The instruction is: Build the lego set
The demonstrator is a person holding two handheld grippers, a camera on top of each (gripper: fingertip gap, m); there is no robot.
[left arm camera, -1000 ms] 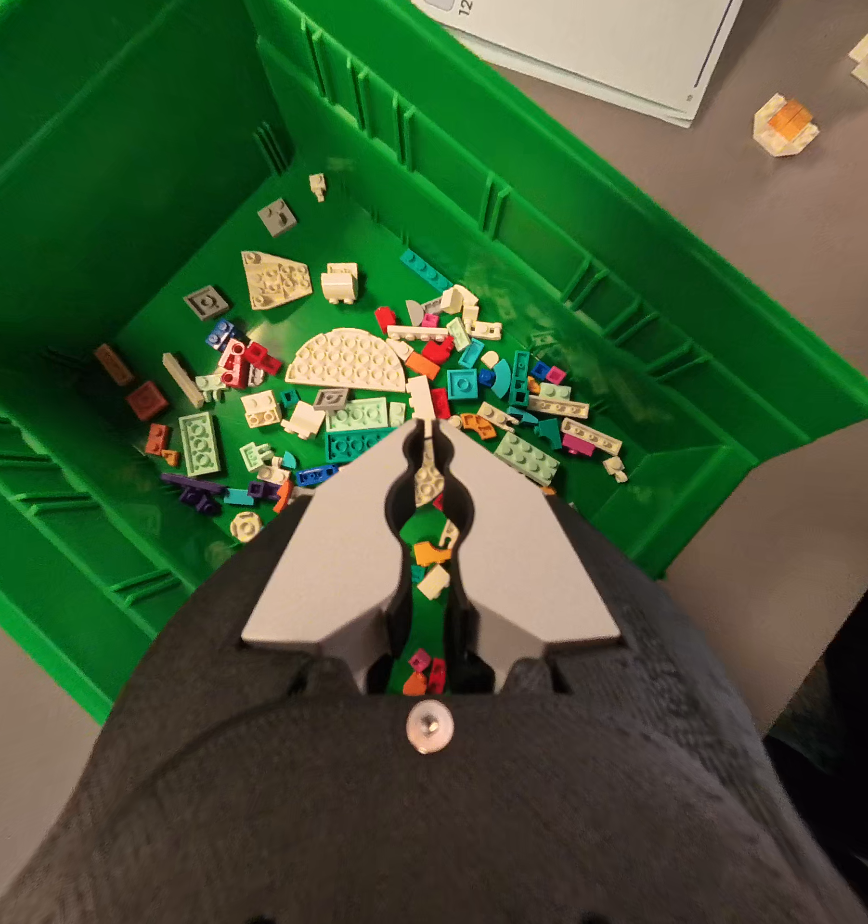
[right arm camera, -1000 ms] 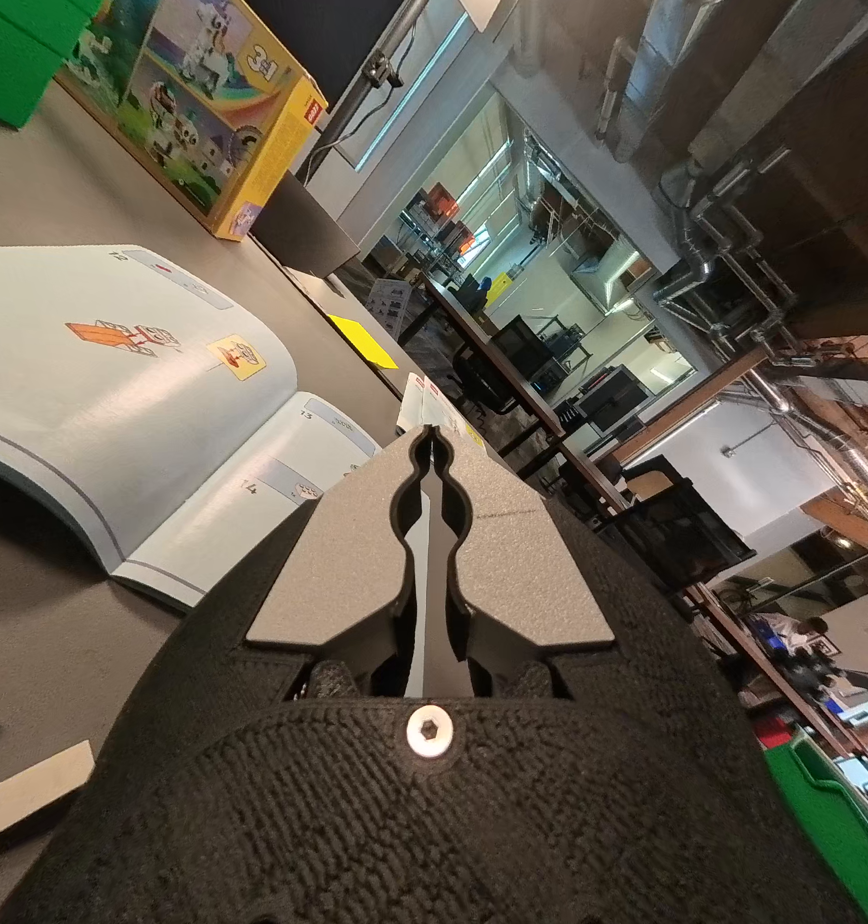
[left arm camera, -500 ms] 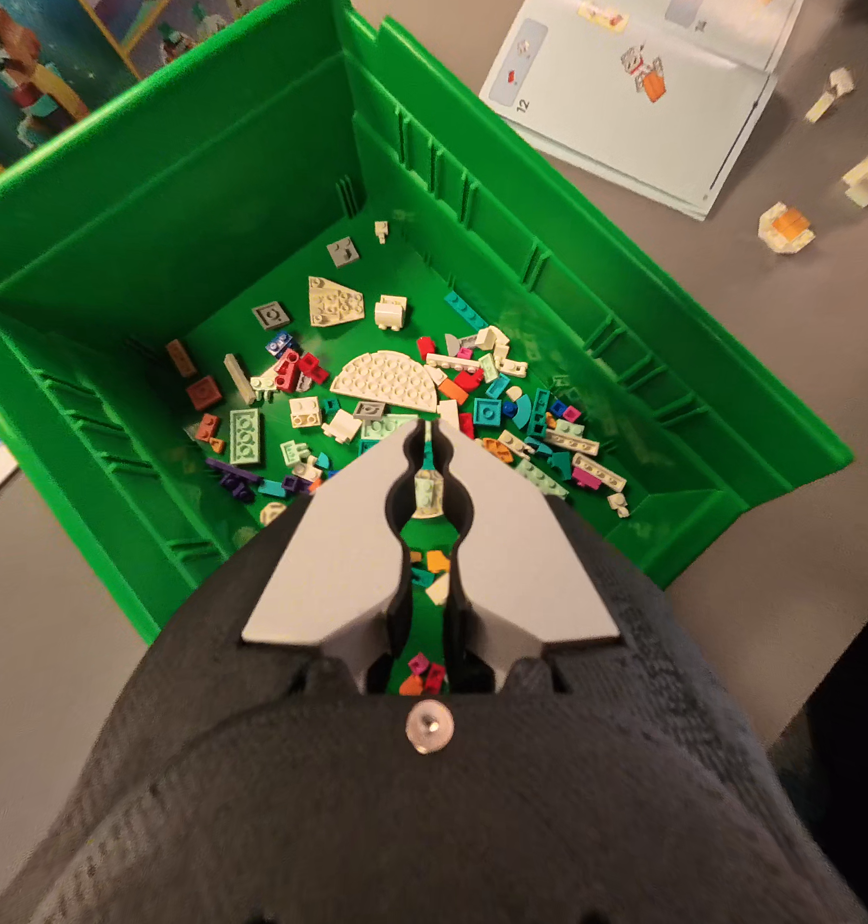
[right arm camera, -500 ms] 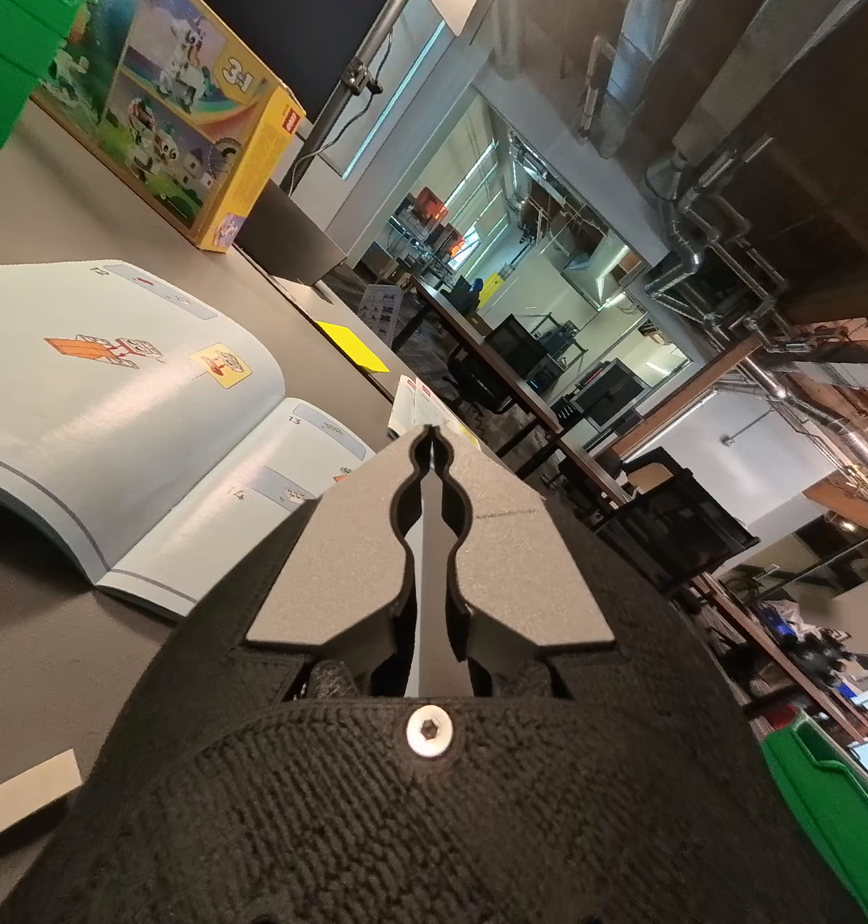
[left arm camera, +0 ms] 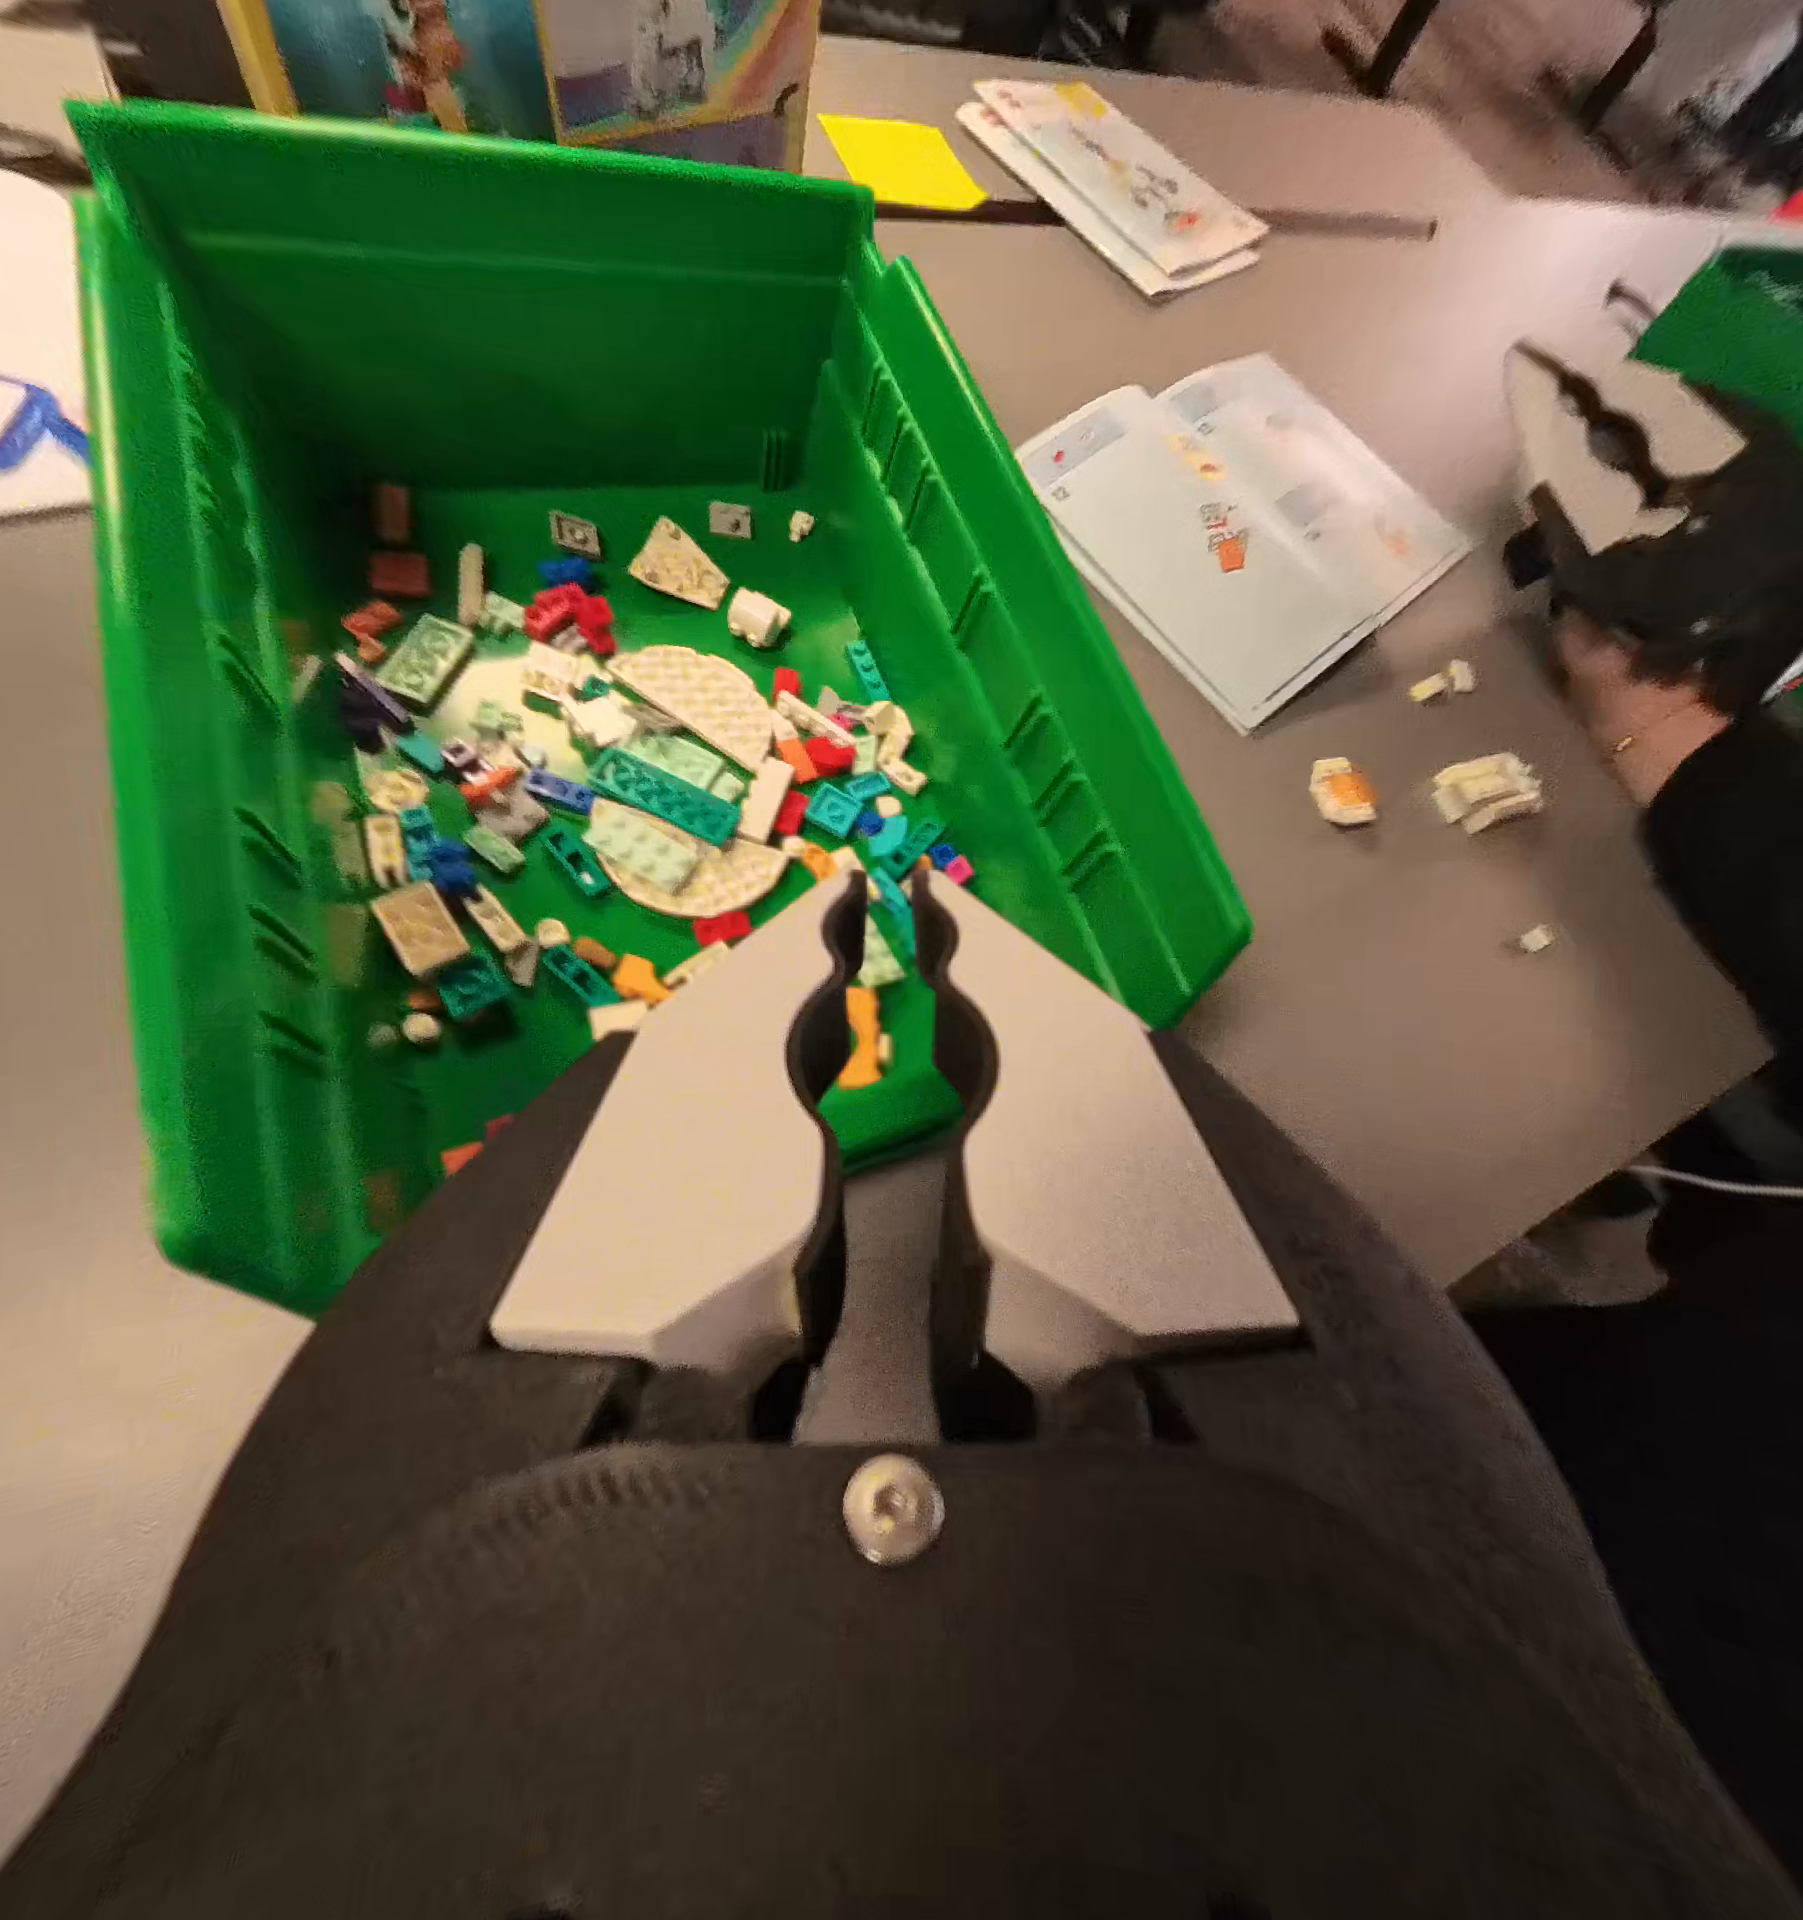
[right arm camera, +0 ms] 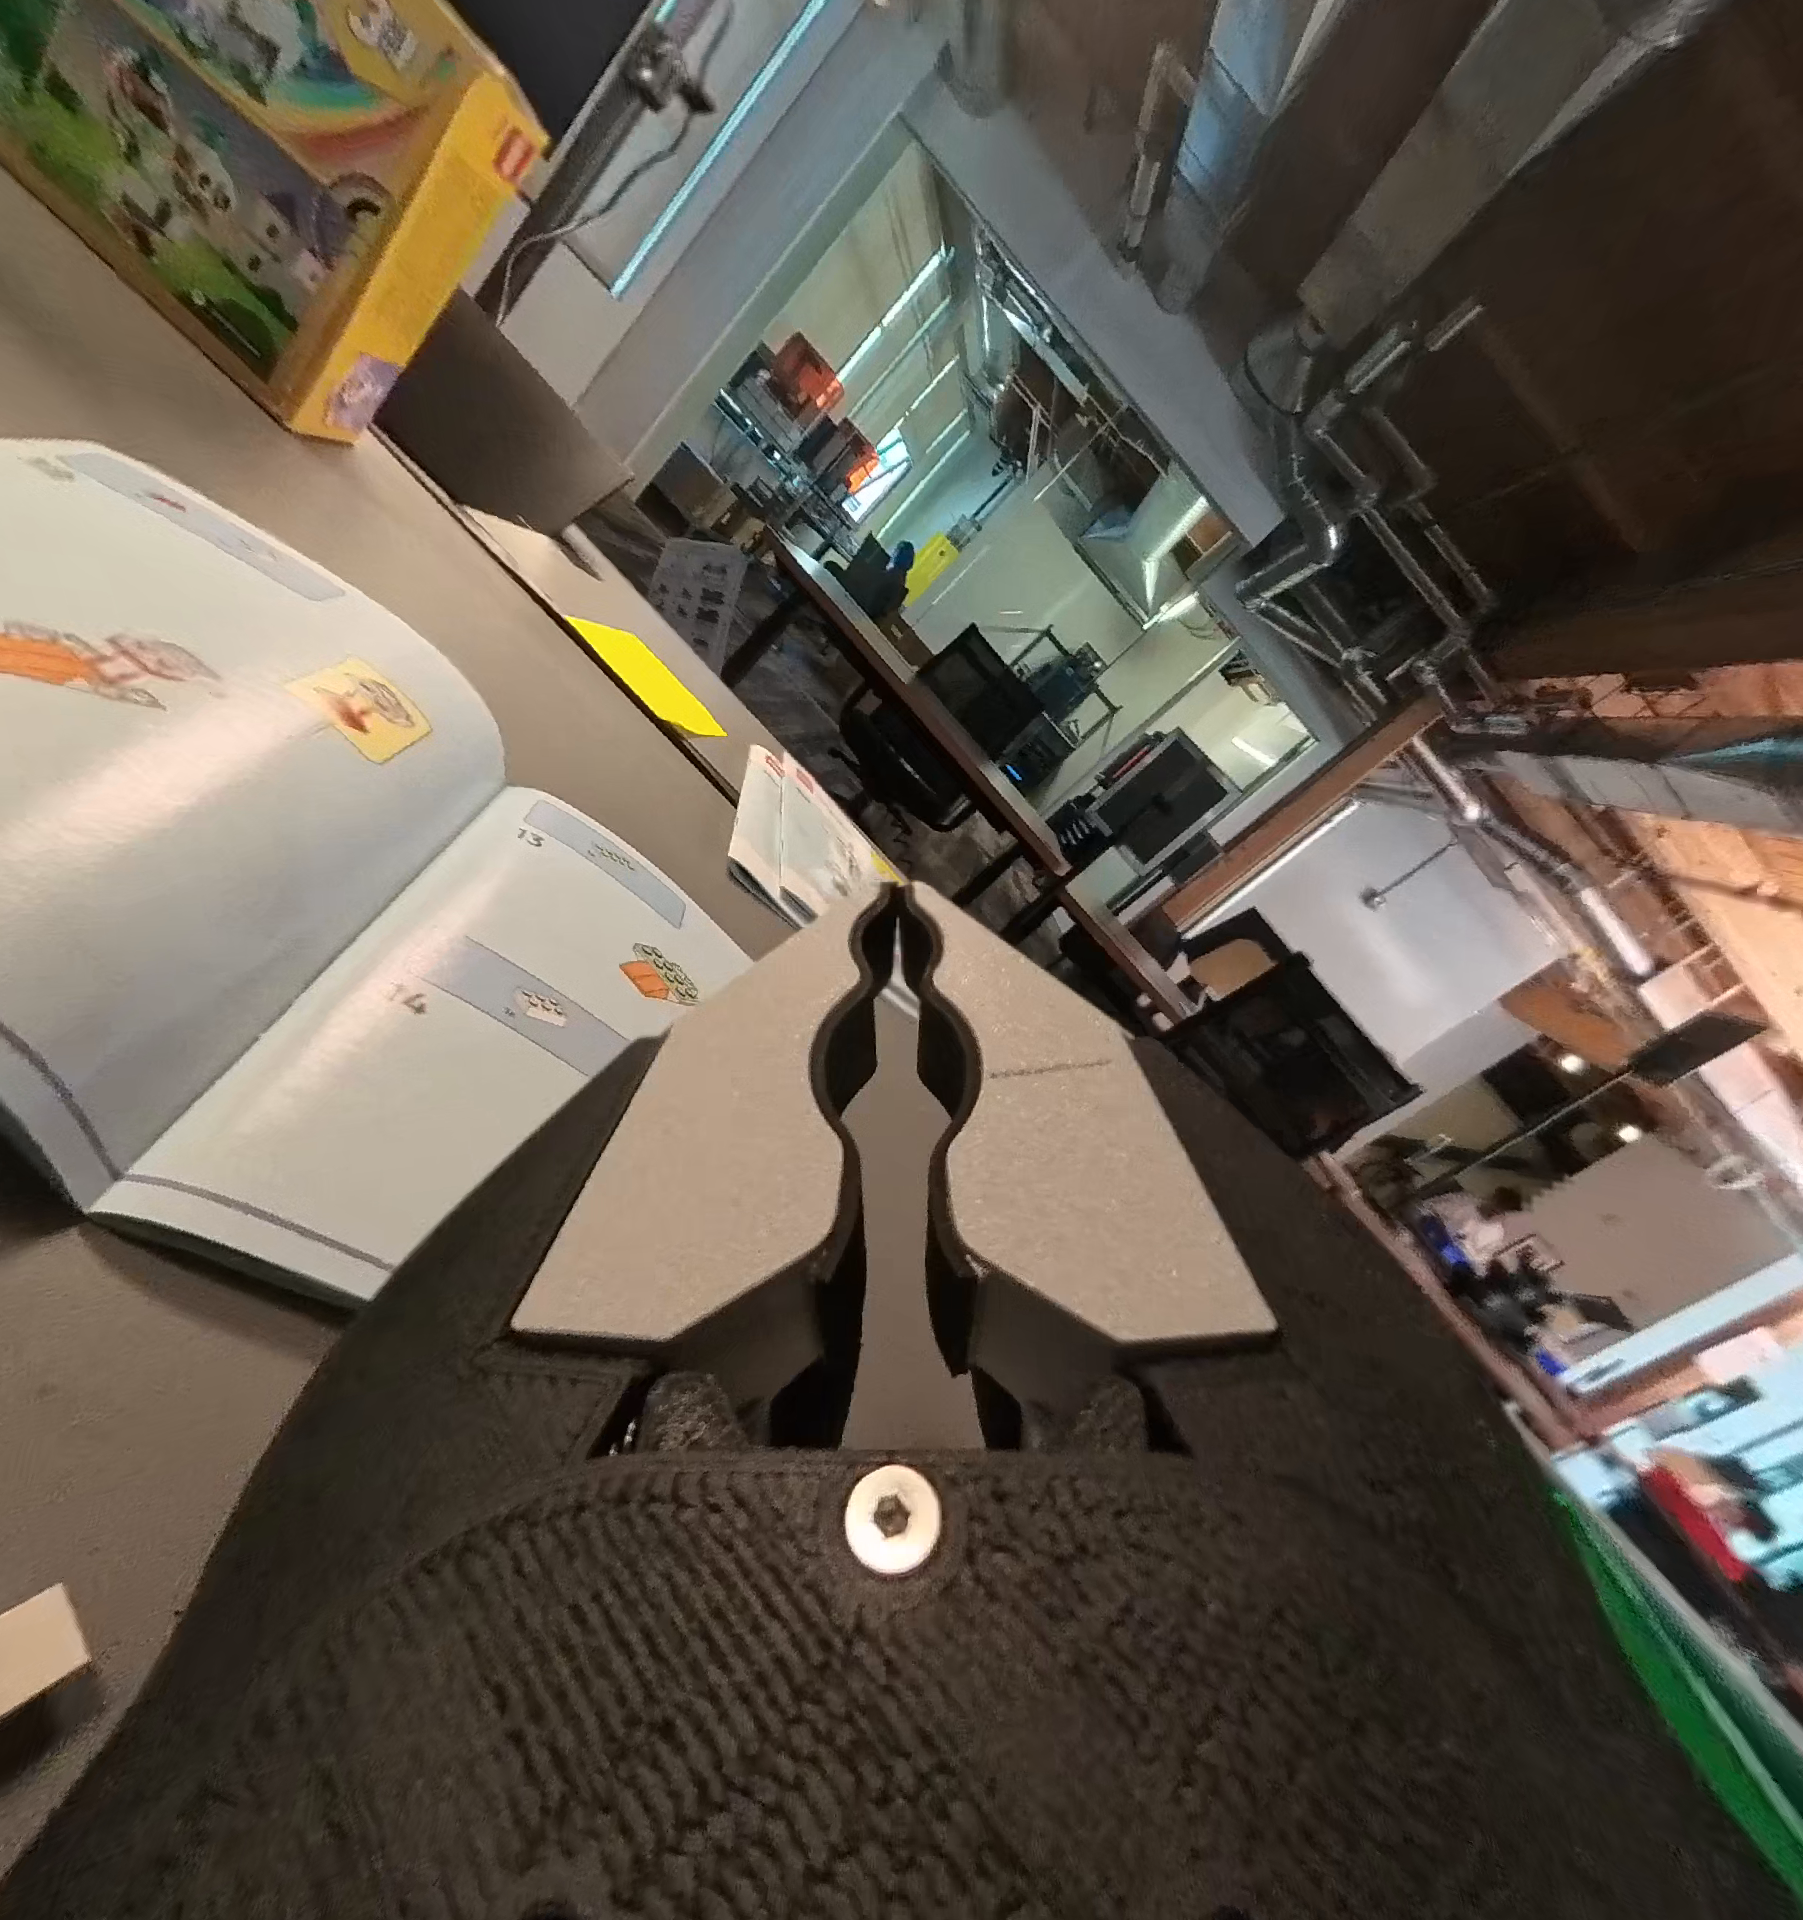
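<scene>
Grey fingers of my left gripper (left arm camera: 886, 883) sit nearest the lens, tips slightly apart with a narrow gap and nothing pinched between them that I can make out; motion blur makes it hard to be sure. It hangs over the near end of the green bin (left arm camera: 1032, 665), angled down into it.

Loose bricks (left arm camera: 658, 769) lie on the bin floor, ahead of and below the tips, mostly to the front-left. A teal plate (left arm camera: 663, 795) lies with its long axis running diagonally, near-right to far-left. Tan half-round plates and small red, orange and blue bits are scattered around it.

My guess: the step in hand is picking the next part, so the left gripper is clearly the nearer one; it needs to drop forward and down.

Right of the bin, on the grey table (left arm camera: 1396, 987), two small cream sub-builds (left arm camera: 1484, 792) rest near the table edge, well apart from the bin. The open manual (left arm camera: 1240, 520) lies beyond them.

My right gripper (right arm camera: 899, 906) has its tips touching or nearly so, empty, held low over the table beside the manual, pointing away across the room. In the left view it shows at the far right, just past the sub-builds.

Farthest back: the set box (right arm camera: 253, 177) behind the bin, a yellow sheet (left arm camera: 902, 161), and spare booklets (left arm camera: 1115, 187).
</scene>
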